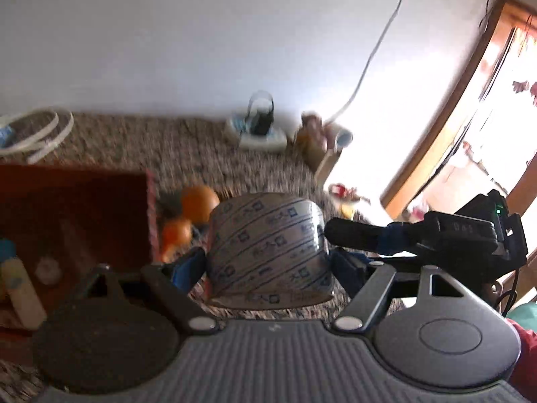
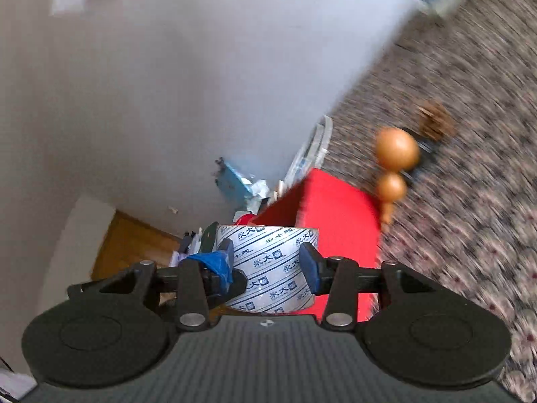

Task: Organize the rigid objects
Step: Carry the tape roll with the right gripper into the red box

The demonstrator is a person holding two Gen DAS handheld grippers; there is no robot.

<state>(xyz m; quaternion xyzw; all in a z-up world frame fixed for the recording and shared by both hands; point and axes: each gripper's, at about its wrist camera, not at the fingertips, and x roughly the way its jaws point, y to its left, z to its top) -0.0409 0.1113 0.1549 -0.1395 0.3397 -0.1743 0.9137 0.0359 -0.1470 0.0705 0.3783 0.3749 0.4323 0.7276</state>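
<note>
My left gripper [image 1: 268, 262] clamps the tape roll [image 1: 268, 252], axis crosswise, just right of the red box [image 1: 74, 218] (gourd [image 1: 198, 205] behind); my right gripper [image 2: 268, 262] straddles it, pads apparently clear.

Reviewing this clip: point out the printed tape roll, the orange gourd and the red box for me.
tape roll [image 1: 268, 252]: left wrist view, middle of its printed outer face.
orange gourd [image 2: 397, 147]: right wrist view, its larger bulb.
red box [image 2: 339, 208]: right wrist view, its bright red side.
</note>
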